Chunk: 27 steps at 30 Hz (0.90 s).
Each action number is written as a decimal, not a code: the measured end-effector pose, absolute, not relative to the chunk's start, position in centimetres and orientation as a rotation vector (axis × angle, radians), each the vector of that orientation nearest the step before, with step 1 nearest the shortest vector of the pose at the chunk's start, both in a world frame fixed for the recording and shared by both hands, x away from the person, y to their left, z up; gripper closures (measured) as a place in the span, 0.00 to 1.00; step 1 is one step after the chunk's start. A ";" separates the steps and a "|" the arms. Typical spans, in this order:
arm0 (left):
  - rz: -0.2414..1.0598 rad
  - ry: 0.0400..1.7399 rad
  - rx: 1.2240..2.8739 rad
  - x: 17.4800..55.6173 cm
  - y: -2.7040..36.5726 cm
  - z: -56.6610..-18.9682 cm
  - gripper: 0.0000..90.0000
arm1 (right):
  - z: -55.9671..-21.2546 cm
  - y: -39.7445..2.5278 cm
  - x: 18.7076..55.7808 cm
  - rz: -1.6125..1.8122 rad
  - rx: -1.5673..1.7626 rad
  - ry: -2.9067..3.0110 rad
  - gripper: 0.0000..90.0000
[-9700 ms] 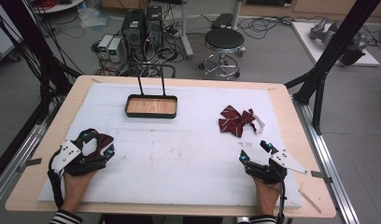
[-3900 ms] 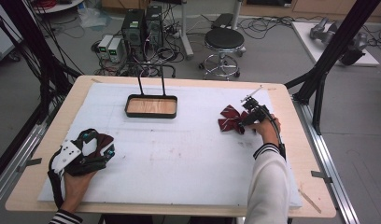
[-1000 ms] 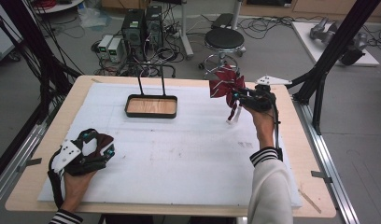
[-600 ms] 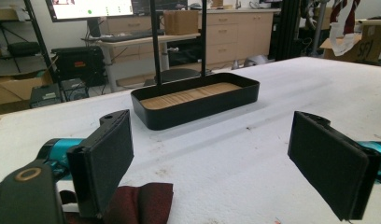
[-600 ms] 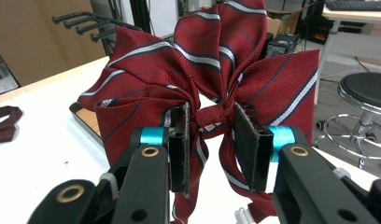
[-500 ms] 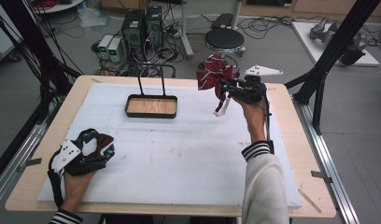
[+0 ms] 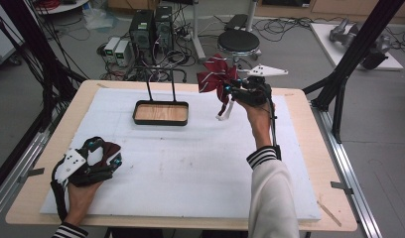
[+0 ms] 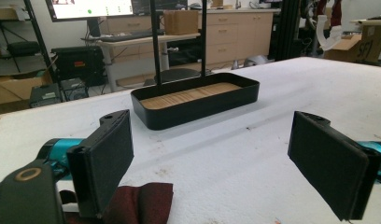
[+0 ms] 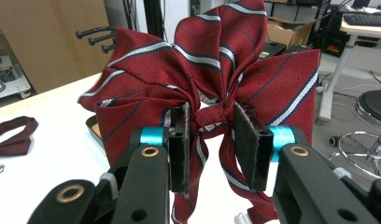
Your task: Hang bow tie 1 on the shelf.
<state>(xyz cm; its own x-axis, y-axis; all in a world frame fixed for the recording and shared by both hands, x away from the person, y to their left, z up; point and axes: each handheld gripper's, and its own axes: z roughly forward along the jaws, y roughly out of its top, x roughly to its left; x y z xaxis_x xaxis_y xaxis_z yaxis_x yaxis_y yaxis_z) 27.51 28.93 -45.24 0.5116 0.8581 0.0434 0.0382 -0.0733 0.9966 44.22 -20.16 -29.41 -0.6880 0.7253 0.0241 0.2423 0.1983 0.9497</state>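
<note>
Bow (image 7: 216,78) aloft right of tray (image 7: 160,119), behind white mat (image 7: 190,163)

Black tray (image 7: 160,113) with wooden floor and two upright black rods sits on the white-covered tabletop (image 7: 190,168), ahead of the left tongs (image 7: 103,157) and to the left of, and below, the raised right tongs (image 7: 229,89). Beyond the tabletop's far edge, past both tongs: a round black stool (image 7: 238,41), computer towers (image 7: 152,27) and loose cables on the floor.

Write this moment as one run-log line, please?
right claw: shut on bow tie, lifted | left claw: open, low over table | tray: empty
</note>
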 end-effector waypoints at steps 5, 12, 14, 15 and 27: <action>0.817 0.814 1.501 27.5 28.9 -45.2 0.16 | -29.0 -19.1 44.4 1.515 0.887 2.047 0.76; 0.816 0.813 1.499 27.5 28.9 -45.2 0.16 | -28.4 -17.1 44.8 1.535 0.860 2.050 0.76; 0.816 0.812 1.500 27.5 28.9 -45.2 0.16 | -28.4 -16.8 44.9 1.536 0.855 2.051 0.76; 0.815 0.812 1.500 27.5 28.9 -45.2 0.16 | -28.3 -16.4 45.0 1.534 0.860 2.057 0.76; 0.815 0.811 1.497 27.5 28.9 -45.2 0.16 | -27.7 -13.7 45.8 1.545 0.835 2.072 0.76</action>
<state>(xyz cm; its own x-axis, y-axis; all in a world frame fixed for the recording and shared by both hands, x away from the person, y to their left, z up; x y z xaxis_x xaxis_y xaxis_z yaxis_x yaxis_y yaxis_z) 27.55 28.93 -45.25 0.5133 0.8572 0.0409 0.0362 -0.0693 0.9969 45.84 -13.75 -27.74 -0.7299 0.6833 0.0192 0.2135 0.2011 0.9560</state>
